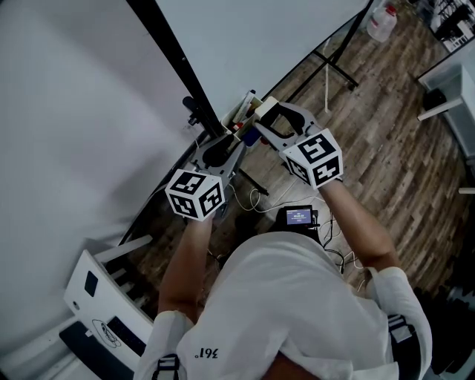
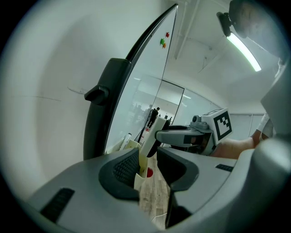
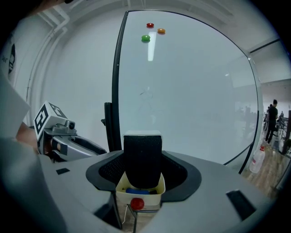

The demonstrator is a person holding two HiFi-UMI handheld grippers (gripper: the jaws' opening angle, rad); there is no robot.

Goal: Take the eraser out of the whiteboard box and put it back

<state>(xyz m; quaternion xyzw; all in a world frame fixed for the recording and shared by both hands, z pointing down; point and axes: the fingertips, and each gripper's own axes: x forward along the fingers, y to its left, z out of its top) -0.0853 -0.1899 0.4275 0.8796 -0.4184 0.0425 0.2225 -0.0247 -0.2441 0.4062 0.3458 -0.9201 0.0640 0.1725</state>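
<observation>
The cream whiteboard box (image 1: 243,115) hangs by the board's black frame. It holds a blue marker (image 3: 136,191) and something round and red (image 3: 137,204). My right gripper (image 3: 142,170) is shut on the eraser (image 3: 142,157), black felt towards me, white back behind. The eraser stands upright with its lower end just inside the box (image 3: 119,189). My left gripper (image 2: 148,168) sits at the box's near end. The box wall (image 2: 140,172) lies against its left pad and floor shows between wall and right pad. The left gripper view also shows the eraser (image 2: 152,131).
The whiteboard (image 1: 245,37) with its black frame (image 1: 174,63) fills the left and top; three magnets (image 3: 145,38) sit high on it. On the wooden floor are stand legs (image 1: 334,67), a small screen device (image 1: 299,216) with cables, and a bottle (image 1: 381,22). White furniture (image 1: 104,304) stands lower left.
</observation>
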